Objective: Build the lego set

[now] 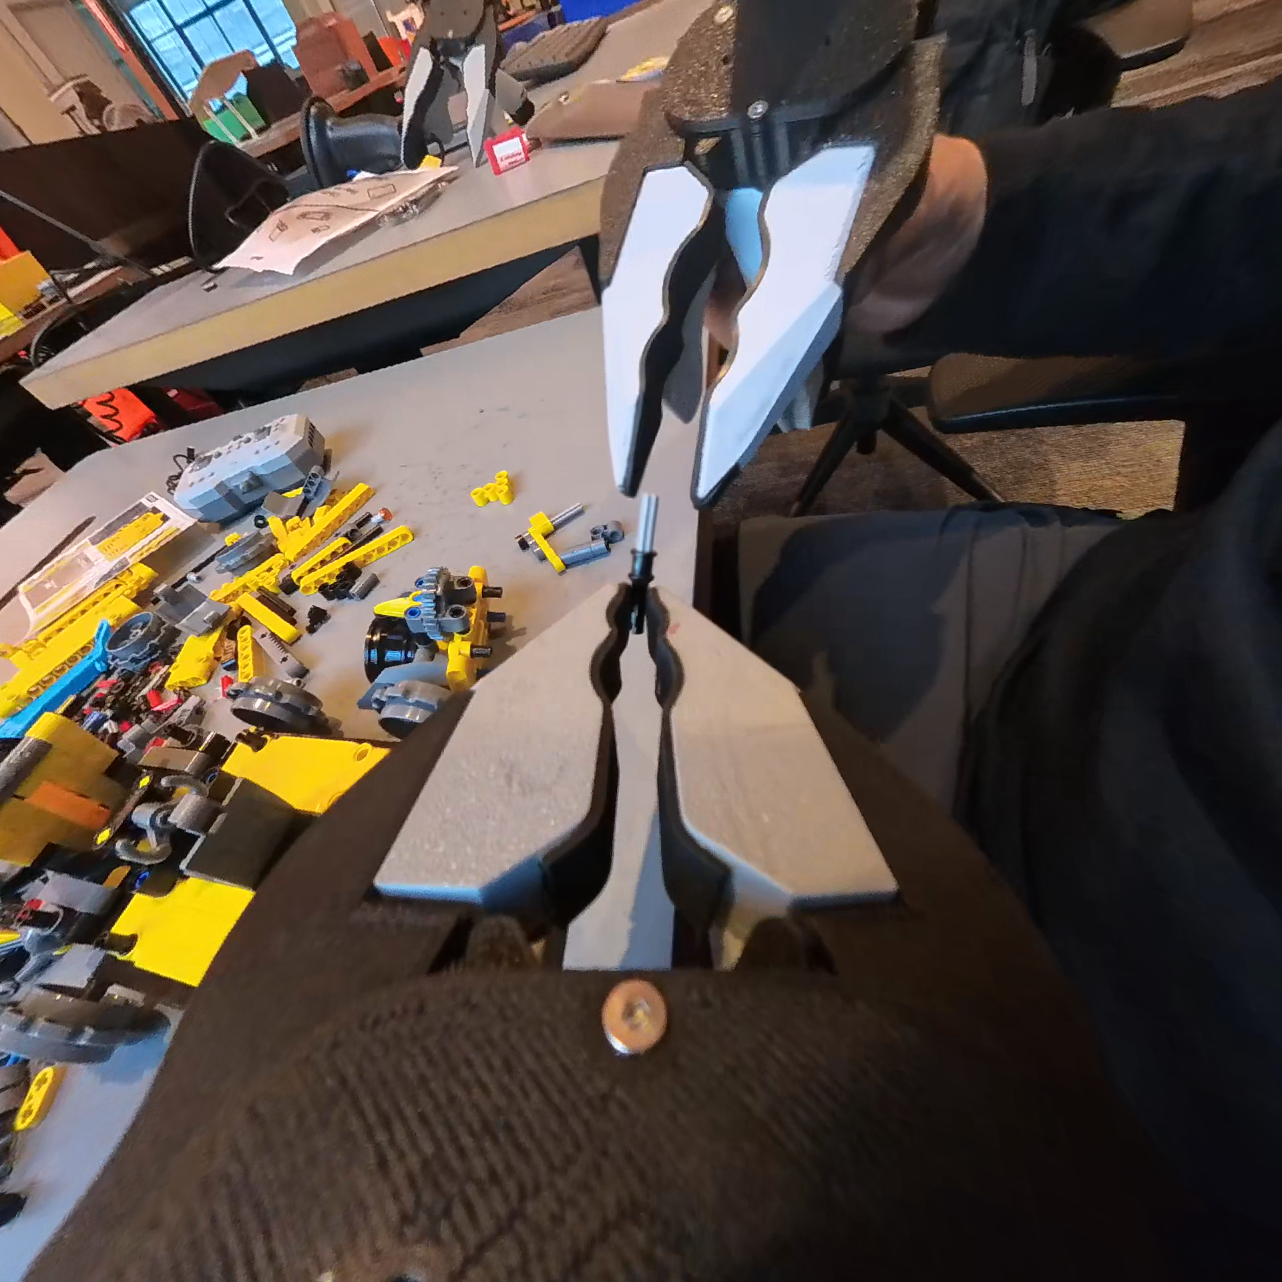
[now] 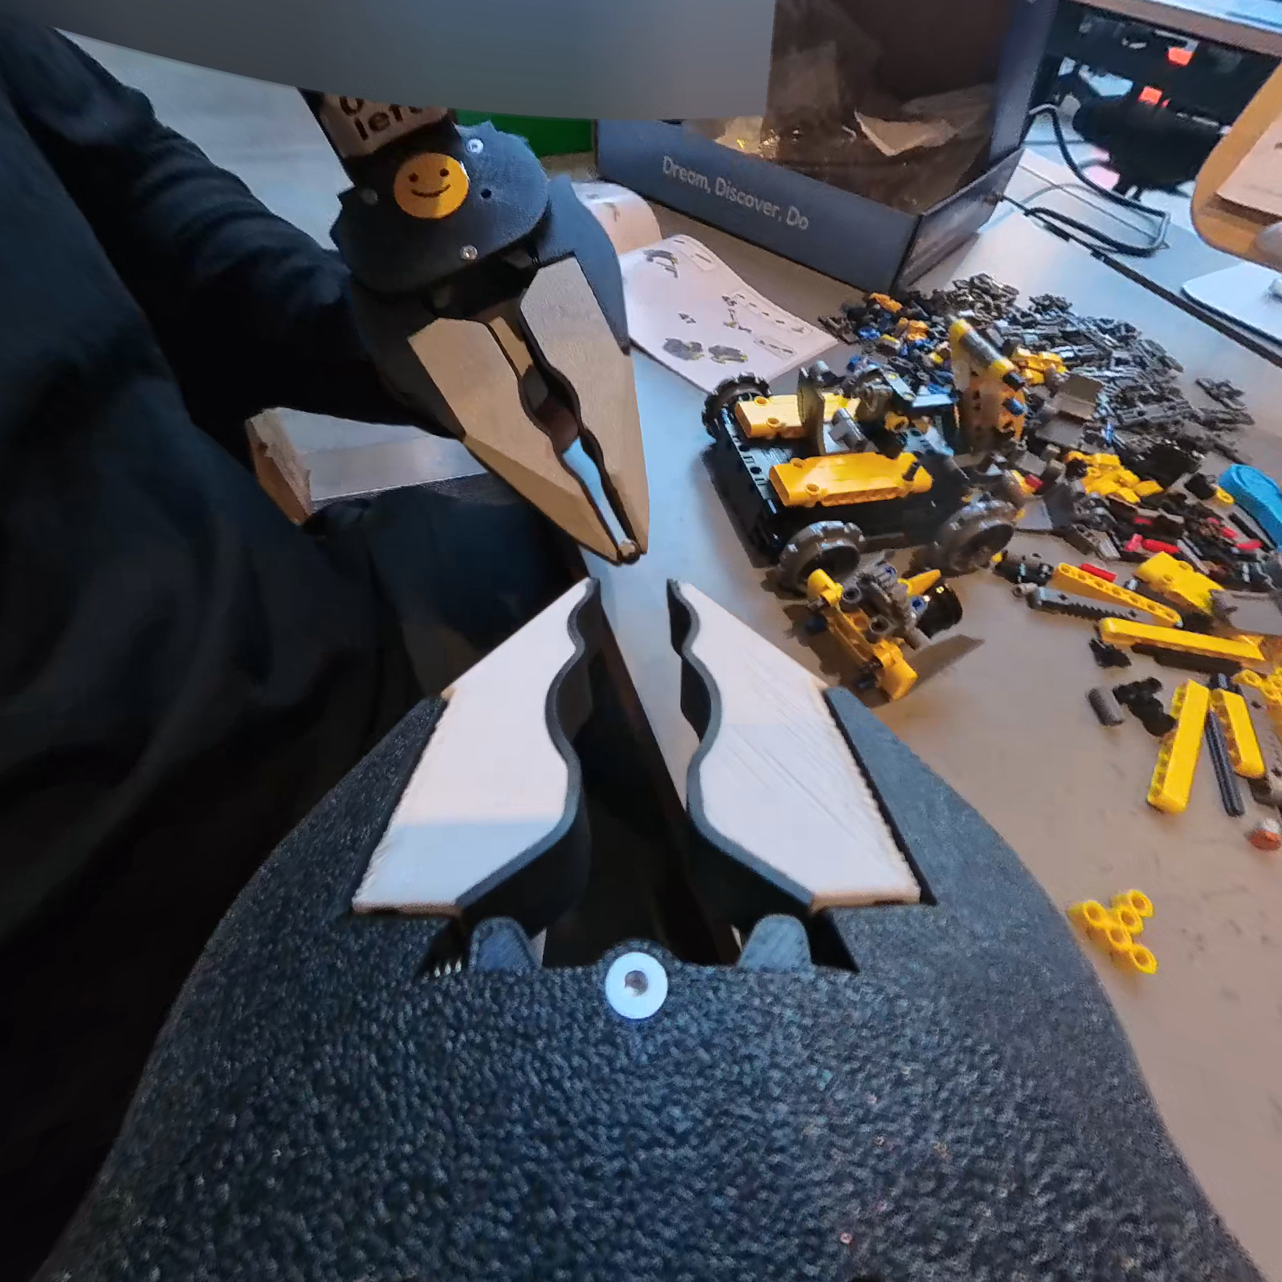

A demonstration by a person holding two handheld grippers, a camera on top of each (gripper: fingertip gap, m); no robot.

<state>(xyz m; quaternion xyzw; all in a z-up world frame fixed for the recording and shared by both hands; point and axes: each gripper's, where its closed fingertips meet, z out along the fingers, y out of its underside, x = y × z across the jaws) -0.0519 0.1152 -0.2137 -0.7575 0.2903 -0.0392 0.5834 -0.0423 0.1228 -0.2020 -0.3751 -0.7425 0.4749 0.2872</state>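
Left hand-held gripper (image 1: 638,610): fingertips pressed together, pinching a small black pin (image 1: 635,565) by its lower end; a short grey sleeve (image 1: 648,515) sits on the pin's far end, clear of the fingertips. The hold covers only a short length of the pin, so a sideways push could twist it out of the tips; judged the main risk. Directly ahead, right hand-held gripper (image 1: 659,489): fingers spread and empty, tips just beyond the sleeve, not touching it. If those tips close off-centre they could knock the sleeve off or lever the pin loose. Both hand-held grippers hover at the near edge of the tabletop (image 1: 444,409), partly over the person's lap; a dropped piece could fall to the floor rather than onto the surface. To the left of the left hand-held gripper lie a grey and yellow sub-assembly (image 1: 444,617) and a spread of loose yellow beams (image 1: 333,541). In the right wrist view a partly built yellow and black vehicle (image 2: 853,472) stands farther off, beyond it an open cardboard box (image 2: 818,180).
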